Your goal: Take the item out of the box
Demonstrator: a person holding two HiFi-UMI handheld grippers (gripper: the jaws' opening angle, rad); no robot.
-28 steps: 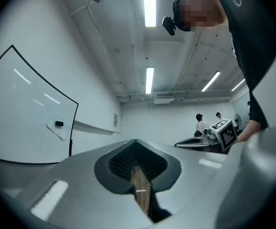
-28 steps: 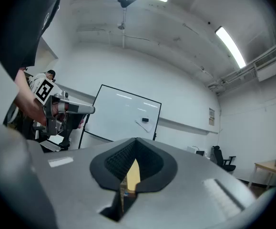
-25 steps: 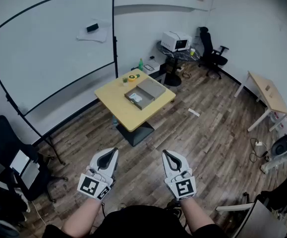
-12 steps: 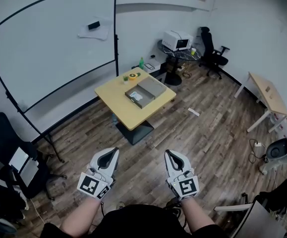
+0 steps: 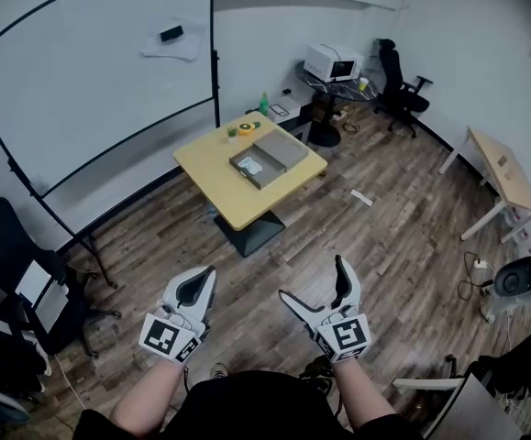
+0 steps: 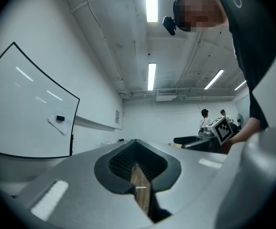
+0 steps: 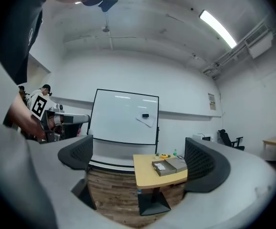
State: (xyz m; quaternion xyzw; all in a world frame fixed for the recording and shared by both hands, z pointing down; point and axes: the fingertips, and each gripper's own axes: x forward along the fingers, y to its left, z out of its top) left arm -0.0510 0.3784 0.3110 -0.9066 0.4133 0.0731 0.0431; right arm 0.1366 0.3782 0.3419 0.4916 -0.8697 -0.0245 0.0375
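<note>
**Yellow bench [image 5: 215, 177] with the open box [image 5: 282, 151] set on it, well apart from the left tool [image 5: 210, 271] and right tool [image 5: 311, 278]**
The left tool is held shut with nothing gripped; the right tool's jaws are being opened wide, with nothing between them. A small white item [image 5: 254, 166] is seen lying inside the box.

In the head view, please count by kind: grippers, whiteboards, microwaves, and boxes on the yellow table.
Grippers: 2 (left gripper; right gripper, fingers opening, nothing between them)
Whiteboard: 1
Microwave: 1
Box: 1
Total: 5
</note>
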